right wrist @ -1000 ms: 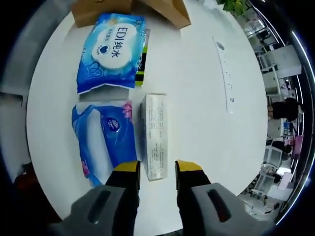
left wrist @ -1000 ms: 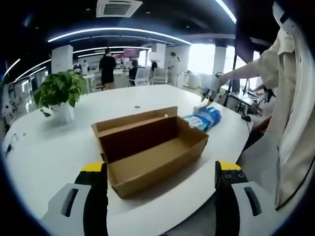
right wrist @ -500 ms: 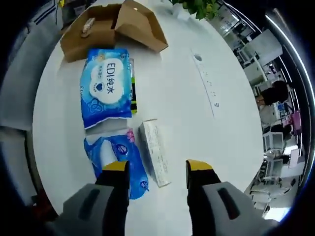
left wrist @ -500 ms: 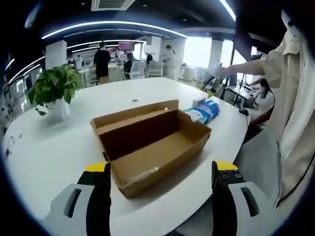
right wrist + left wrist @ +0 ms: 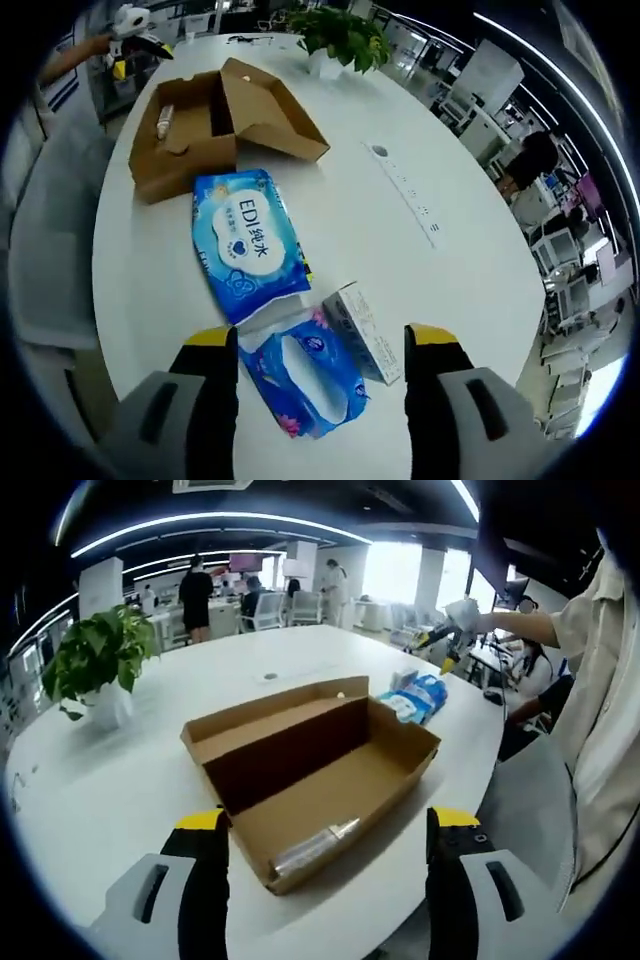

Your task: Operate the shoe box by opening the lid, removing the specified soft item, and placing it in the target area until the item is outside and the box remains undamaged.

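Both tongs [image 5: 325, 825] [image 5: 320, 340] gape empty; open cardboard shoe box [image 5: 320, 770], 2 crinkly plastic tissue packs [image 5: 248, 245] [image 5: 305, 372]

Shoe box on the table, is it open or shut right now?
Open. The shoe box has its lid folded back, exposing the inside and a small clear-wrapped item near one end.

On the white table, a light-blue soft plastic pack of wet wipes [image 5: 247, 258] carries the only lettering that can be made out: the Latin letters "EDI", followed by two Chinese characters reading "纯水", printed in blue on the pack's white cloud-shaped panel (a small blue heart sits beneath them). Print on the darker blue tissue pack [image 5: 305, 368] and the small white carton [image 5: 365, 319] beside it is too small to read.
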Motion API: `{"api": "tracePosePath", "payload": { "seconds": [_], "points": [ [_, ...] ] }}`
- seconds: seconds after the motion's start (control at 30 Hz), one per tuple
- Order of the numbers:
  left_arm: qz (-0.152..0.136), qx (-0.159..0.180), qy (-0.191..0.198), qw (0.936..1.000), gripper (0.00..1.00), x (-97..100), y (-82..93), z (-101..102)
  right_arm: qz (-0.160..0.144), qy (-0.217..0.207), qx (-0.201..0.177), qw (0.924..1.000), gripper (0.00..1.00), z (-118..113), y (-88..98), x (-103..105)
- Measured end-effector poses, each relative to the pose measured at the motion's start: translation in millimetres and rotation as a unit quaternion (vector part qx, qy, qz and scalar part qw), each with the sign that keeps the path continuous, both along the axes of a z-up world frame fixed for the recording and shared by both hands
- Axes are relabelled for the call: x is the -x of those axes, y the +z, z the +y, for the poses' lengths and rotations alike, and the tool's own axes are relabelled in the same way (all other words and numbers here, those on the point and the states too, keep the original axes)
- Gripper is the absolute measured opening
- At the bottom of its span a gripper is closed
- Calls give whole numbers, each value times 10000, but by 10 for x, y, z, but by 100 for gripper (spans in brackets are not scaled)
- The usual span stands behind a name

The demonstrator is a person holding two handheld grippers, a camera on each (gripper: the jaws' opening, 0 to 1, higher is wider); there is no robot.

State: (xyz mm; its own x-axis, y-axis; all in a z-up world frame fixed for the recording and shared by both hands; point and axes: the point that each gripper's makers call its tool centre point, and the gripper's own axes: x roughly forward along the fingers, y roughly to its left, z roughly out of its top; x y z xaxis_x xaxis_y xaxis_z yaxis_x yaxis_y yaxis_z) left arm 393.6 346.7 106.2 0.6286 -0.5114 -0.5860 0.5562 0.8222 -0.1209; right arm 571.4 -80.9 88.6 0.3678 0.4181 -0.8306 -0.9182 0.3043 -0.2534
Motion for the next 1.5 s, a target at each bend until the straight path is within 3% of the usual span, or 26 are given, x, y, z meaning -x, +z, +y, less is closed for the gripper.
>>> {"api": "tracePosePath", "payload": {
  "seconds": [0.3, 0.57, 0.77, 0.93, 1.33, 1.5],
  "points": [
    [188, -285, -391, 9987, 76, -90, -108, -38, 35, -375, -465, 9982, 79, 112, 52, 344],
    [88, -42, -427, 9990, 81, -349, -15, -80, -60, -772, -757, 9941, 90, 118, 102, 488],
    [129, -294, -708, 9970, 79, -474, -71, -102, -151, -1183, -1177, 9859, 96, 146, 184, 604],
    [252, -599, -1075, 9921, 76, -525, -143, -100, -149, -1453, -1439, 9788, 96, 158, 211, 711],
    [412, -889, -1576, 9826, 74, -666, -213, -169, -224, -1860, -1916, 9634, 96, 251, 295, 951],
    [478, -1023, -1767, 9778, 73, -656, -265, -188, -238, -1849, -1926, 9634, 96, 295, 304, 1050]
  ]
}}
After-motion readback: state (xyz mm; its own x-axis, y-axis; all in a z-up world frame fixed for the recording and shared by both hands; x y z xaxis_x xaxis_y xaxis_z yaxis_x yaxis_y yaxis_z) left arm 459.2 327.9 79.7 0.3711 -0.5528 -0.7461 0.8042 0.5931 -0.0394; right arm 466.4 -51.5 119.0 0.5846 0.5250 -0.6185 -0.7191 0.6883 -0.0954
